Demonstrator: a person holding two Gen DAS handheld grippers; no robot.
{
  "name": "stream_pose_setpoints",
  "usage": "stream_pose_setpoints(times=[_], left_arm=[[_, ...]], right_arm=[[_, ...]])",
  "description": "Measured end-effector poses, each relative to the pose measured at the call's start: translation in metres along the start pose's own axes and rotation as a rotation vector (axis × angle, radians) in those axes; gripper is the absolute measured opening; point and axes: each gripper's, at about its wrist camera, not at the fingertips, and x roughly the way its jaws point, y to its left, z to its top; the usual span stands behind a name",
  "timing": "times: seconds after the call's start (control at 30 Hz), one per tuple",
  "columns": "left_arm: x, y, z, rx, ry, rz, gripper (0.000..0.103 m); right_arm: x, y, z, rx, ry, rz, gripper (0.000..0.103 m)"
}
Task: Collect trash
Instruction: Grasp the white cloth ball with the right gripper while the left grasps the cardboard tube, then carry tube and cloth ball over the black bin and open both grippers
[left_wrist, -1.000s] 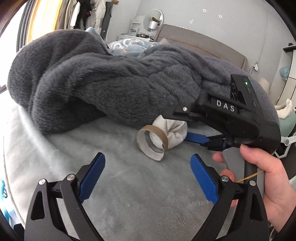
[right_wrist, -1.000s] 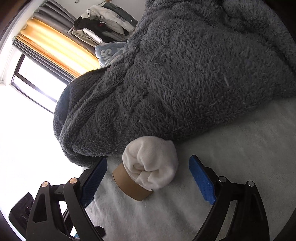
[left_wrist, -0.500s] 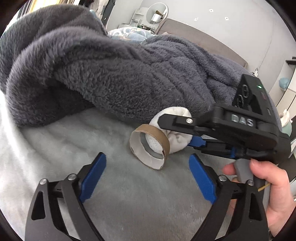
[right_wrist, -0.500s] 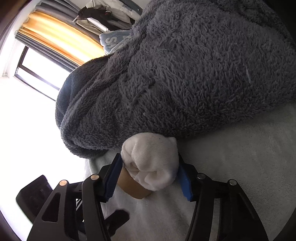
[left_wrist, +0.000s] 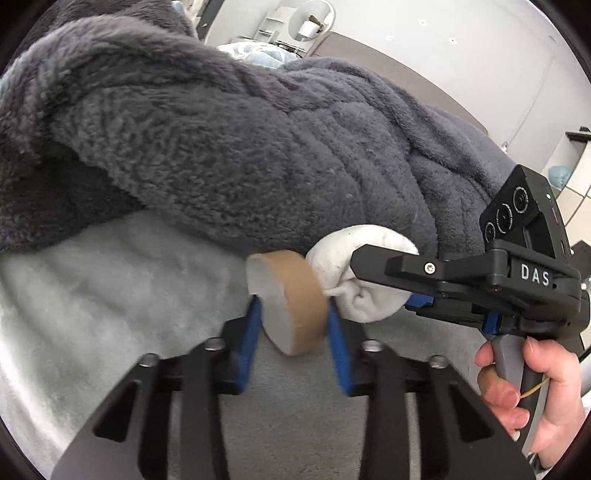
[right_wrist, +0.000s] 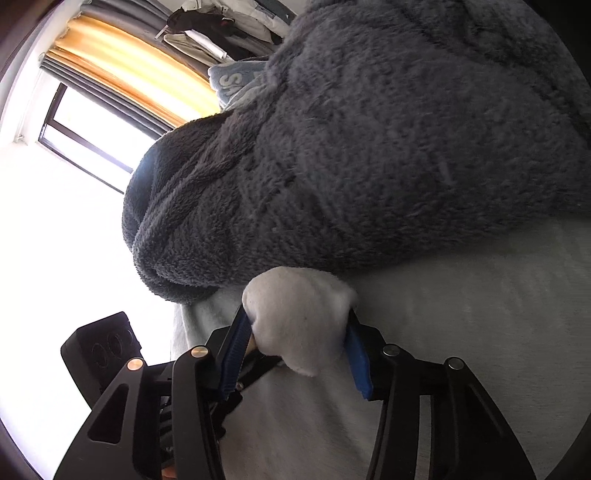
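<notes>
Jaws of the left gripper (left_wrist: 293, 321) clamp the cardboard tape ring (left_wrist: 291, 301) at lower centre of its view; the right gripper (right_wrist: 297, 341) pinches the white rolled sock (right_wrist: 299, 317). White letters "DAS" mark the right gripper's body. Both items sit against the grey fleece blanket (left_wrist: 229, 147) on the bed (left_wrist: 92, 291).

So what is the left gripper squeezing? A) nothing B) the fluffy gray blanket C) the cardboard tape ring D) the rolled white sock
C: the left gripper has its blue pads clamped on both sides of the cardboard tape ring, while the right gripper pinches the rolled white sock.
</notes>
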Motion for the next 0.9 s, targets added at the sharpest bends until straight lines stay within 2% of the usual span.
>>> stream_pose_setpoints(times=[0.07,0.17,0.2,0.3,0.5,0.67,0.83,0.9], left_arm=[[-0.003,-0.004,-0.001,0.016,-0.009,0.002,0.023],[-0.008,-0.007,-0.003,0.026,-0.038,0.004,0.019],[-0.011,-0.008,-0.003,0.026,-0.049,0.006,0.014],[-0.029,-0.009,-0.006,0.023,-0.089,0.028,0.008],[-0.052,-0.014,-0.013,0.032,-0.097,0.092,0.006],[-0.081,-0.016,-0.024,0.079,-0.077,0.183,0.006],[-0.115,-0.021,-0.040,0.159,-0.053,0.306,0.006],[-0.133,-0.016,-0.050,0.133,-0.057,0.315,0.006]], right_arm=[[-0.002,-0.001,0.000,0.005,0.001,0.005,0.046],[-0.005,0.000,-0.001,0.005,-0.001,0.008,0.045],[-0.006,0.001,-0.001,0.001,-0.002,0.006,0.044],[-0.008,0.007,-0.003,0.000,-0.012,0.015,0.043],[-0.016,0.023,-0.012,-0.011,-0.024,0.021,0.043],[-0.028,0.045,-0.023,-0.026,-0.045,0.035,0.043],[-0.032,0.077,-0.042,-0.092,-0.058,-0.004,0.043],[-0.033,0.086,-0.054,-0.112,-0.050,-0.025,0.043]])
